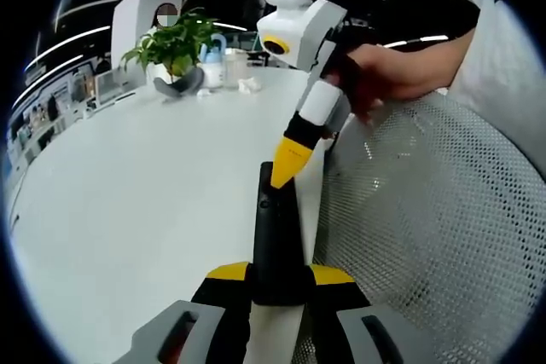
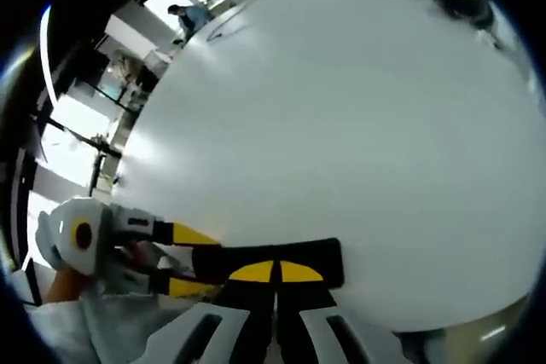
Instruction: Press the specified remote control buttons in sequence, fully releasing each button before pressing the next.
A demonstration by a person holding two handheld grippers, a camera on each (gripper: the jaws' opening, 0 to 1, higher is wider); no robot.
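Note:
A long black remote control (image 1: 275, 240) sticks up from between the jaws of my left gripper (image 1: 278, 275), which is shut on its lower end. My right gripper (image 1: 288, 173), held by a hand, comes in from the upper right with its yellow tips together, touching the remote's upper face near its top. In the right gripper view the remote (image 2: 329, 263) lies crosswise under my right gripper (image 2: 275, 272), shut. The left gripper (image 2: 191, 260) grips the remote's left end with its yellow fingers (image 2: 193, 234). The buttons under the tip are hidden.
The white round table (image 1: 145, 185) stretches away on the left. A potted plant (image 1: 175, 44), a blue-capped bottle (image 1: 213, 61) and a crumpled tissue (image 1: 249, 85) stand at its far end. A white mesh chair (image 1: 426, 219) is at the right. A person (image 2: 188, 14) stands far off.

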